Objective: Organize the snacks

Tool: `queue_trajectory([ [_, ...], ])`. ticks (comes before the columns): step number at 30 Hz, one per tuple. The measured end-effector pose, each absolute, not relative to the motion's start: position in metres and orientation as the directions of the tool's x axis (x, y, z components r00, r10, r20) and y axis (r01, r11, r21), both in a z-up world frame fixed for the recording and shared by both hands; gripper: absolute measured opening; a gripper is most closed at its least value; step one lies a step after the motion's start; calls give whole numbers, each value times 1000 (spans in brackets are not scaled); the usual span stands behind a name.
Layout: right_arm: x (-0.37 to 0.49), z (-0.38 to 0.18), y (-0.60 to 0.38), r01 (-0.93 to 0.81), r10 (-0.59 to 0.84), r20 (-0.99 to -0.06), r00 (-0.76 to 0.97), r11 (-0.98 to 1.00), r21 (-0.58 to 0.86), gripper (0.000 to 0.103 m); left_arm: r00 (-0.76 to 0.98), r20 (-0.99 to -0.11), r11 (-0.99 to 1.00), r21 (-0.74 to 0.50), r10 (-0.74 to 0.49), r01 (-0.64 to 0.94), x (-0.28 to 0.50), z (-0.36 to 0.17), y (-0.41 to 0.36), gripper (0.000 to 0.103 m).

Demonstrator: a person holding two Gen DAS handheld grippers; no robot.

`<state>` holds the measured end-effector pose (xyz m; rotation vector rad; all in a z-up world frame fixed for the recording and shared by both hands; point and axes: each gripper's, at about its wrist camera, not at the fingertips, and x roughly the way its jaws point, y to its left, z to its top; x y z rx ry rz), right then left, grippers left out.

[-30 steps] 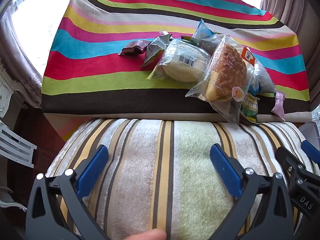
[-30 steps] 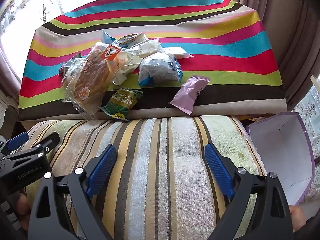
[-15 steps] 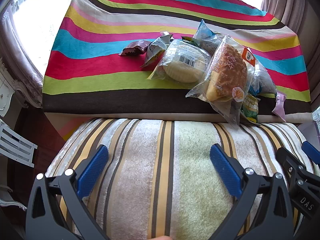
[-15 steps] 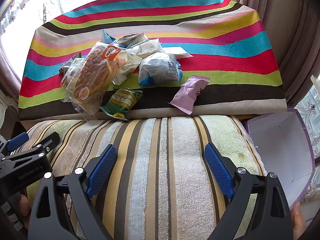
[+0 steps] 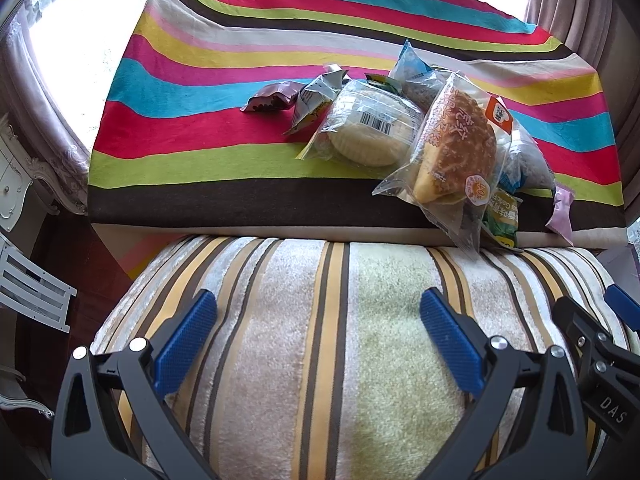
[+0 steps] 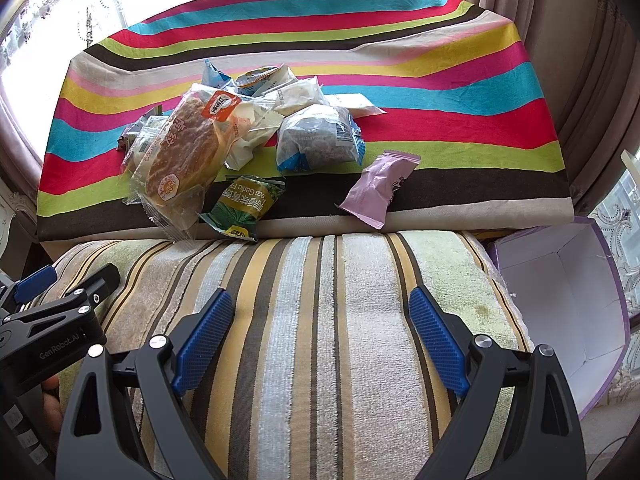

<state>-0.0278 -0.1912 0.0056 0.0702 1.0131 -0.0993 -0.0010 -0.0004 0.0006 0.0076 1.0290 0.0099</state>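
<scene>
I see both claws, left (image 5: 318, 334) and right (image 6: 320, 334), spread empty over the striped towel (image 6: 328, 320); only the right view shows the purple box (image 6: 568, 304) beside it.

Strong daylight from the window (image 5: 80, 20) behind the striped cloth (image 6: 440, 92), blown out to pure white in both views. Snack wrappers (image 5: 452, 148) show small glare spots; shadows are soft, mid-frame is sharp. Heavy fisheye bending and dark vignetting at the corners; the curtain (image 6: 580, 40) curves noticeably.
</scene>
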Motion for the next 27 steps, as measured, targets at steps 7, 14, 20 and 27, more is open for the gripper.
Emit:
queue_trajectory([
  [7, -27, 6, -191, 116, -50, -849, 526, 993, 14, 88, 539, -839, 997, 77, 77, -24, -7, 4, -8, 102],
  [14, -30, 8, -189, 118, -51, -838, 544, 993, 16, 88, 555, -830, 999, 43, 51, -28, -9, 4, -2, 102],
  [20, -30, 7, -191, 118, -51, -838, 544, 993, 16, 88, 552, -832, 999, 47, 52, -24, -8, 3, -3, 102],
  [27, -29, 7, -191, 118, -51, -838, 544, 993, 16, 88, 553, -832, 999, 45, 51, -25, -8, 2, -3, 102],
])
